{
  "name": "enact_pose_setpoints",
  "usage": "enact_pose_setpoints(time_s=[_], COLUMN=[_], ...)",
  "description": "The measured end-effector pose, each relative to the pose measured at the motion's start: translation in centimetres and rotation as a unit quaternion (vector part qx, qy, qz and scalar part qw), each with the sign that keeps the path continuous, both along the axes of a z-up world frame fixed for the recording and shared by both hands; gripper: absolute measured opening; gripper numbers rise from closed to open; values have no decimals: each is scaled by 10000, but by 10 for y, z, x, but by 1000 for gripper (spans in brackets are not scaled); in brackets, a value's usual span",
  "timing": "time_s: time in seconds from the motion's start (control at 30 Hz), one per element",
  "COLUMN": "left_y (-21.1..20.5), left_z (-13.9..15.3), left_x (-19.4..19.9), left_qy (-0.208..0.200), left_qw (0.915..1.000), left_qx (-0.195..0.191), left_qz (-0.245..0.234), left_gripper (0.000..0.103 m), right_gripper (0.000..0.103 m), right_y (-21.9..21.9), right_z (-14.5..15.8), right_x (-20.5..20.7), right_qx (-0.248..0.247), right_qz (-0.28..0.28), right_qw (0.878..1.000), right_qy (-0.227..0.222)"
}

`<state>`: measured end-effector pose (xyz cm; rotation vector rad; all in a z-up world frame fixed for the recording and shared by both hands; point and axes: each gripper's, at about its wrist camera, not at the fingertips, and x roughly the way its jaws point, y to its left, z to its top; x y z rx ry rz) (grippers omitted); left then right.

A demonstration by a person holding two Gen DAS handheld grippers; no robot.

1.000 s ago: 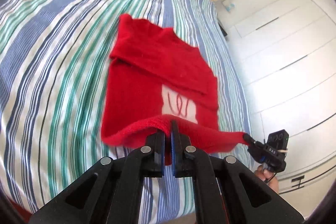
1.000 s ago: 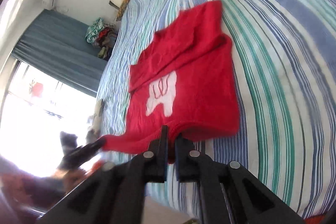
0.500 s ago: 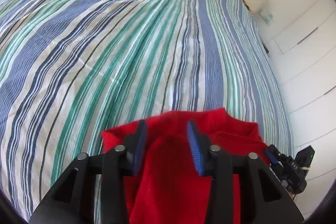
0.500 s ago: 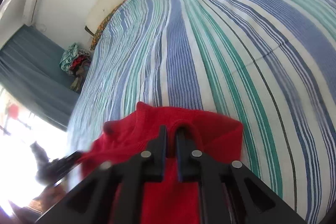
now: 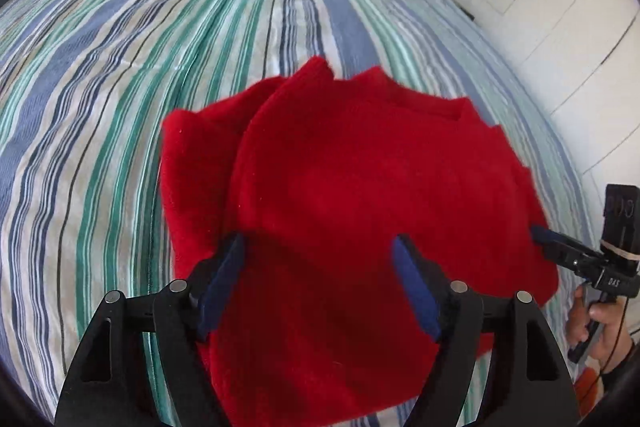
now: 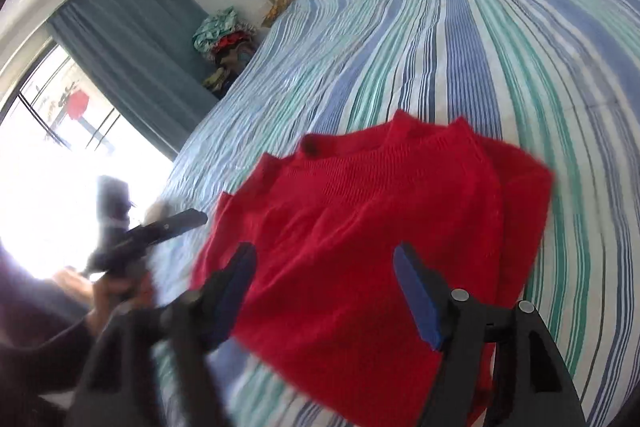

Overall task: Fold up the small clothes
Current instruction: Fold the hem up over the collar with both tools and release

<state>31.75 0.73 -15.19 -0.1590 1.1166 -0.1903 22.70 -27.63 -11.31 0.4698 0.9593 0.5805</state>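
Left wrist view first: my left gripper (image 5: 318, 247) has its blue-padded fingers (image 5: 222, 277) spread wide, holding nothing, poised over the near part of the red knitted sweater (image 5: 360, 195). I cannot tell whether the tips touch the fabric. That sweater lies folded on the bed with the blue, green and white striped sheet (image 5: 120, 87), close to the bed's near edge, its neckline turned toward the far end and a doubled layer showing along its left side. At the sweater's right edge I see the right gripper (image 5: 538, 233), its tips just beside the cloth.

From the right wrist view, my right gripper (image 6: 324, 255) is also wide apart and empty, fingers (image 6: 416, 295) framing the sweater's near half (image 6: 380, 227). Left of the garment, the left gripper (image 6: 192, 217) appears blurred, held just beside the sweater's left edge over the sheet (image 6: 460, 39). Beyond the bed's far left corner sits a heap of mixed clothes (image 6: 224, 35) against a grey-blue curtain (image 6: 132, 39), next to a bright window (image 6: 52, 155).
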Motion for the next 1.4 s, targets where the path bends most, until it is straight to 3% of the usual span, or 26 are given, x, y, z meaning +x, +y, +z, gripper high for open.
enact_pose_setpoints(time_s=[0.03,0.1,0.17,0.23,0.33,0.53,0.67,0.8,0.87,0.93,1.07,1.4], left_y=[5,12,13,10,6,5,4,2,2,0,-1,-1], left_z=[-3,16,44,67,78,54,26,-9,-21,-25,-27,-28], left_x=[3,-2,-20,-43,-79,-160,-182,-180,-185,-190,-188,-187], left_qy=[37,-117,-480,-835,-947,-893,-794,-553,-629,-825,-758,-738], left_qw=[9999,9992,9979,9963,9953,9945,9934,9902,9893,9877,9880,9880], left_qx=[13,-183,-251,-46,198,552,806,1269,1311,1330,1347,1353], left_qz=[109,331,349,186,-20,39,200,205,98,-17,-30,-41], left_gripper=[62,62,86,92,93,94,95,95,99,102,102,102], right_gripper=[71,61,63,77,78,78,78,79,80,84,93,97], right_y=[3,-7,-18,-26,-24,-11,4,10,12,16,24,28], right_z=[-15,-37,-22,1,23,10,-4,-23,-38,-44,-49,-55], right_x=[-4,-14,-33,-57,-92,-151,-178,-185,-183,-188,-190,-193], right_qx=[-410,-1063,-981,-933,-1130,-1414,-1688,-1768,-1871,-1935,-2009,-1981], right_qz=[-18,-299,-628,-817,-846,-1155,-1234,-1314,-1264,-1207,-1121,-1088], right_qw=[9990,9927,9928,9922,9890,9827,9776,9754,9740,9736,9732,9739], right_qy=[181,488,273,-83,-439,-323,-245,5,201,88,-48,-189])
